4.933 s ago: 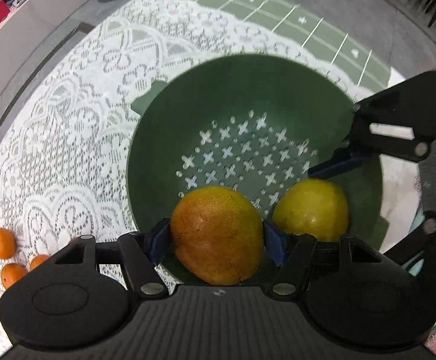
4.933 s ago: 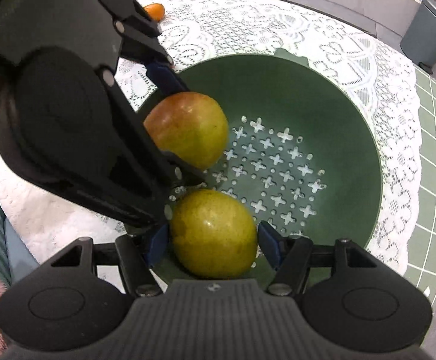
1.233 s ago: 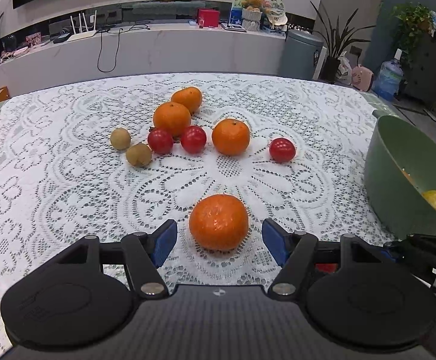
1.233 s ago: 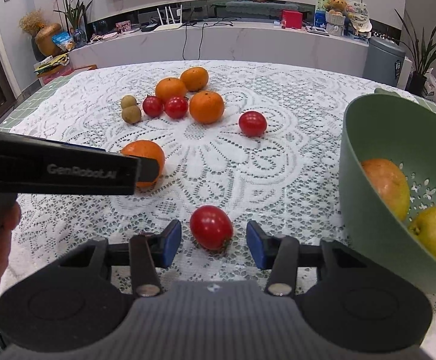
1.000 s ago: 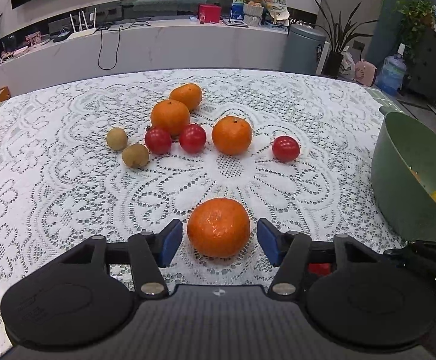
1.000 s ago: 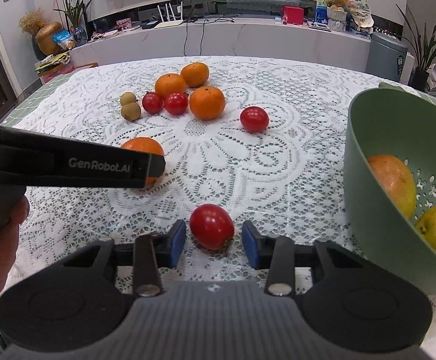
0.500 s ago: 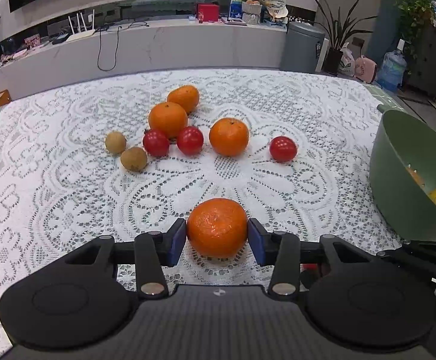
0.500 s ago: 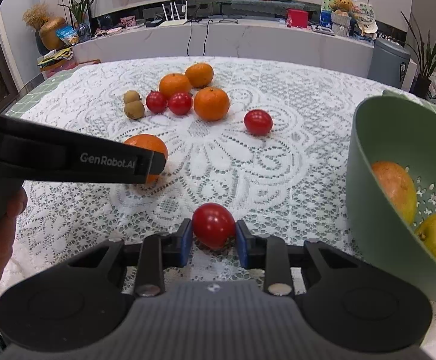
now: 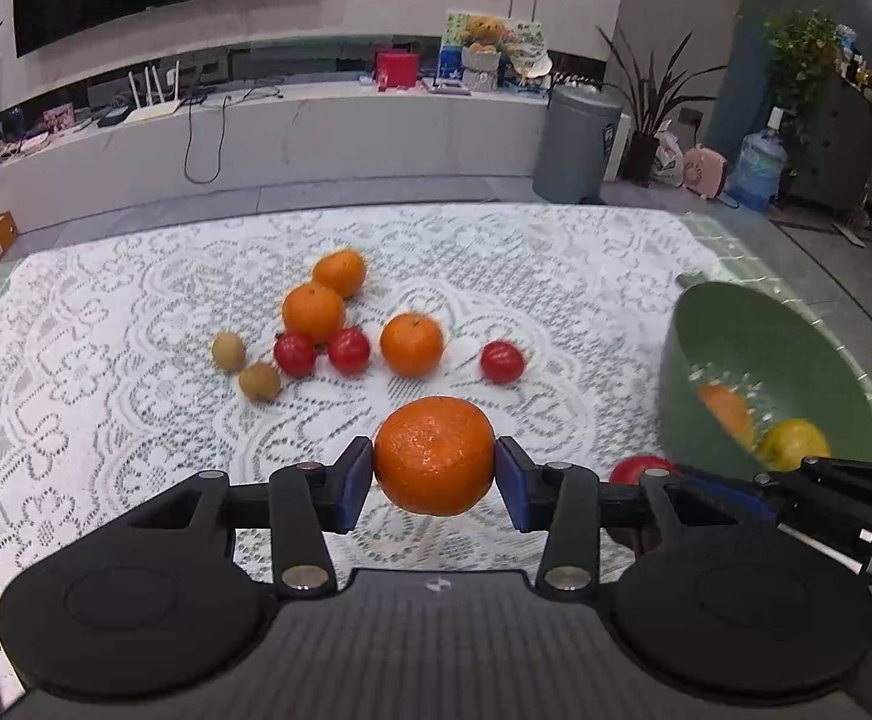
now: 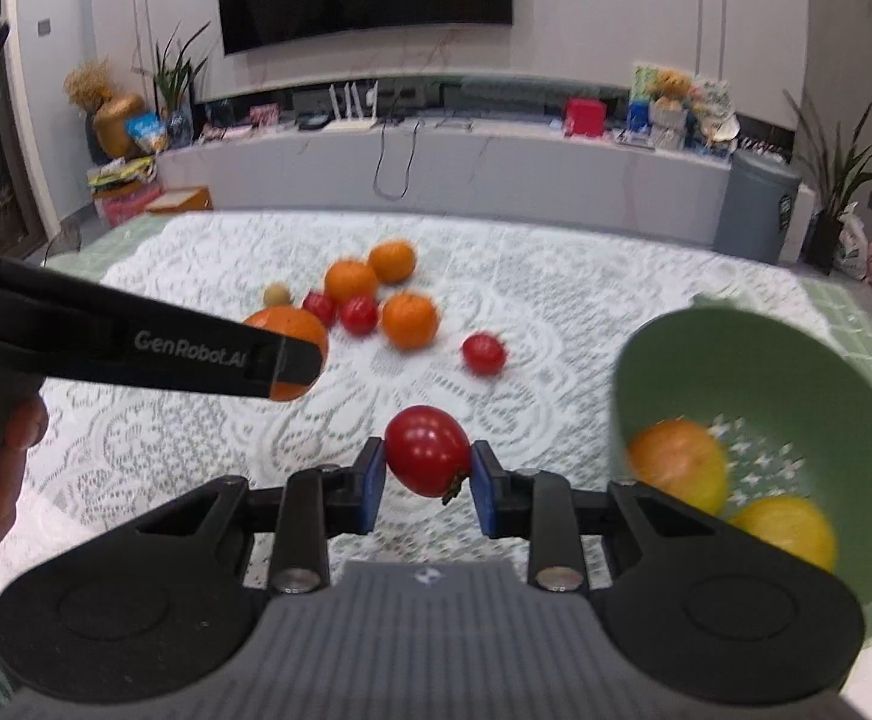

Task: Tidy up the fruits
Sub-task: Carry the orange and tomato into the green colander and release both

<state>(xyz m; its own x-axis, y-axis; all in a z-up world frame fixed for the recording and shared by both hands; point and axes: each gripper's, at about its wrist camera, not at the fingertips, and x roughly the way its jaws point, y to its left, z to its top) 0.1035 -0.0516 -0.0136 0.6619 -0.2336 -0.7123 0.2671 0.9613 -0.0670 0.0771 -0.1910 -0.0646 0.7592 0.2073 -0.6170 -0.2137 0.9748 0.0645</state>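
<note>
**Both grippers gripping fruit above the lace cloth**

"GenRobot.AI" is showing in white on the black left gripper (image 9: 434,477), whose blue pads are clamping a dimpled round orange (image 9: 434,455). The right gripper (image 10: 428,485) is clamping a smooth red tomato (image 10: 427,450). Three oranges, three tomatoes and two brown fruits are lying on the white lace tablecloth (image 9: 105,372); the perforated green plastic bowl (image 10: 796,360) is holding two yellowish fruits.

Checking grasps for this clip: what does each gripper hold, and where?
Left gripper: orange, pinched across its sides. Right gripper: tomato, pinched across its sides.
</note>
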